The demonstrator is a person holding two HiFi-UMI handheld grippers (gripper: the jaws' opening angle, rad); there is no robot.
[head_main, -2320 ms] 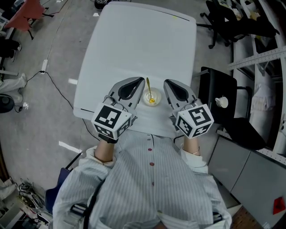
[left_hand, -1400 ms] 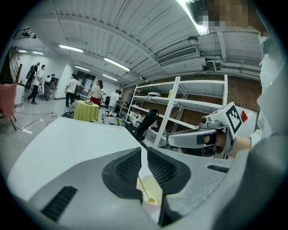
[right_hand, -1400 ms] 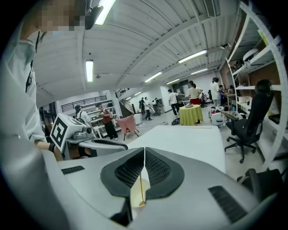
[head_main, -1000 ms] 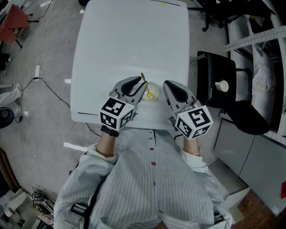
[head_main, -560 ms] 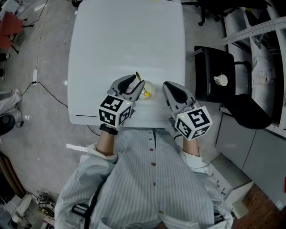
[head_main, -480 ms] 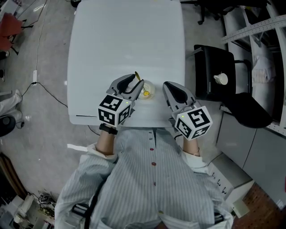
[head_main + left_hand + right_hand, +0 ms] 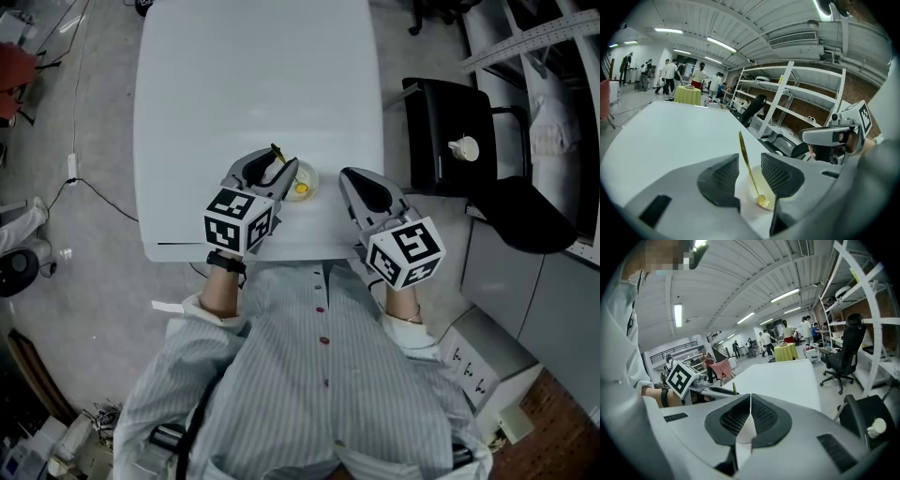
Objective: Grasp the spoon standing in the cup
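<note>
We work at a white table point(image 7: 253, 84) in an open workshop. Since a couple of seconds ago the left gripper point(image 7: 272, 171) has slid in from the cup's 9 o'clock side. Its jaws have just been opening and now stand wide apart on either side of the spoon point(image 7: 277, 155), which leans toward 11 o'clock out of the cup point(image 7: 304, 187). The left gripper view shows us what the head view cannot: neither pad point(image 7: 776, 173) touches the spoon. The right gripper point(image 7: 354, 185), at the cup's 3 o'clock, is closed on nothing, which only its own view shows.
</note>
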